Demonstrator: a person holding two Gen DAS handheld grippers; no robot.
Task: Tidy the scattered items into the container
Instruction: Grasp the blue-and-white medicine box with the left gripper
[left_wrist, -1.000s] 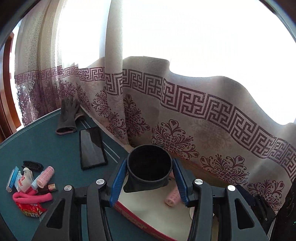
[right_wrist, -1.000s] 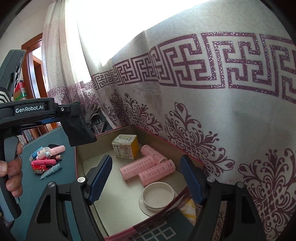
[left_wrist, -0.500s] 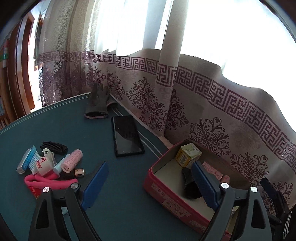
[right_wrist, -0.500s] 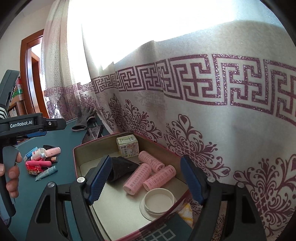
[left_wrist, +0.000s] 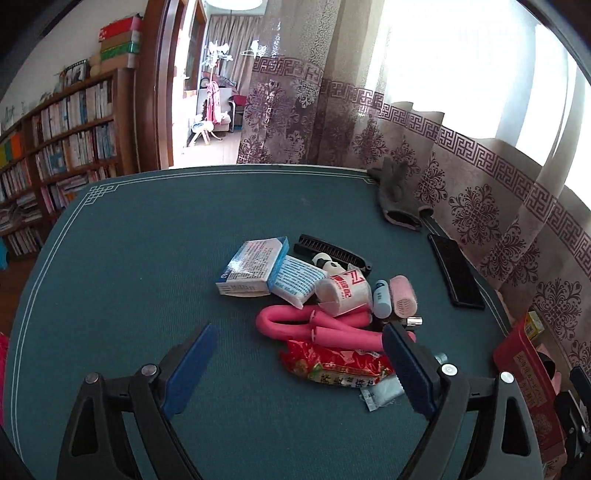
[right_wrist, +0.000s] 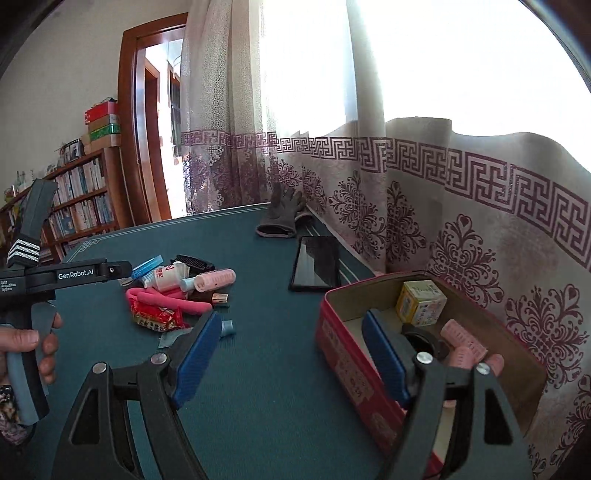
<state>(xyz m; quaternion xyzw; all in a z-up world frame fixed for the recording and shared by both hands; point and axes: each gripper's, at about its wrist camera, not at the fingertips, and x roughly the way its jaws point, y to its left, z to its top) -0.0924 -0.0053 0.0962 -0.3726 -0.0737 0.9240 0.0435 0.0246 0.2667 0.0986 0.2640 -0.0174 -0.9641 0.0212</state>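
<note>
A second ago the left gripper (left_wrist: 299, 369) held a black cup over the red tin; now its fingers (left_wrist: 188, 369) stand wide with nothing between them, and its view has swung from the curtain and tin to the pile of scattered items on the teal tabletop (left_wrist: 129, 277). The right gripper (right_wrist: 291, 358), which then looked straight down into the tin, now sits above the tin's near left corner, its fingers wide apart and empty, one over bare tabletop and one over the tin's interior. Nearest in the left wrist view lies a red snack packet (left_wrist: 340, 363), its long axis running left to right, with a small pale sachet (left_wrist: 382, 394) at its right end. Just behind it a pink foam curler (left_wrist: 295, 325) is bent into a U, its closed bend to the left and both arms reaching right. Beyond that sit a white and red tube (left_wrist: 343, 291), a blue and white box (left_wrist: 255, 271), a pink hair roller (left_wrist: 402, 295) lying with an open end toward the camera, and a black comb (left_wrist: 332, 253) running diagonally. Farther right a black phone (left_wrist: 456, 275) lies flat, long axis pointing away along the curtain (left_wrist: 517, 221), and a grey glove (left_wrist: 397, 199) rests at the far edge. In the right wrist view the red tin (right_wrist: 351, 362) stands beside the curtain, well apart from the pile, holding a yellow box (right_wrist: 421, 302), the black cup (right_wrist: 424, 341) on its side and pink rollers (right_wrist: 465, 339).
</note>
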